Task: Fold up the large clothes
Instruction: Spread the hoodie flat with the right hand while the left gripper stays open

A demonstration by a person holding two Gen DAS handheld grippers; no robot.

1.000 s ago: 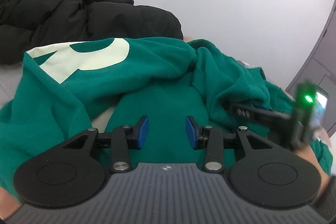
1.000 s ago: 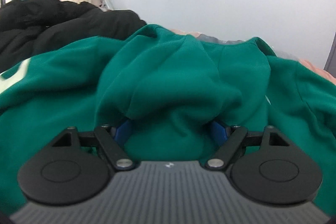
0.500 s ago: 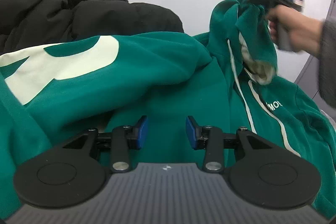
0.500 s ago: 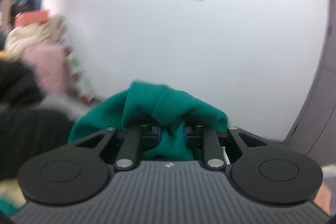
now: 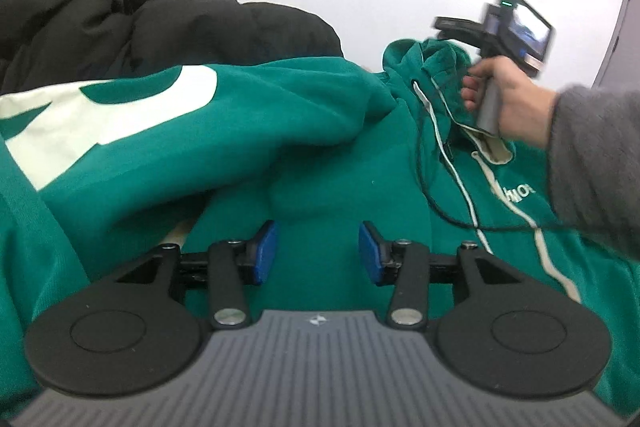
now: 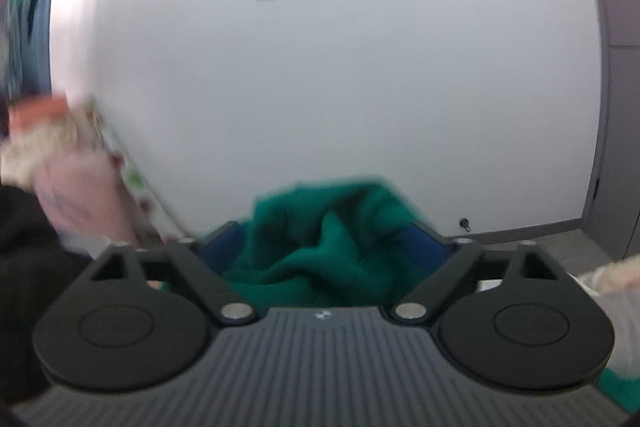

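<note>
The green hoodie's hood point(image 5: 436, 67) lies at two o'clock from the left gripper point(image 5: 318, 253), whose jaws are opening over cloth, nearer the right gripper point(image 6: 326, 247), whose opening jaws straddle it.

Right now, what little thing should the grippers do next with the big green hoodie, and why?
Probably draw the right gripper back clear of the green fleece hoodie. Its jaws are opening, with the bunched hood still between them but apparently no longer pinched. The left gripper, jaws opening too, hovers over the hoodie's body gripping nothing, so it could take cloth afterwards.
</note>
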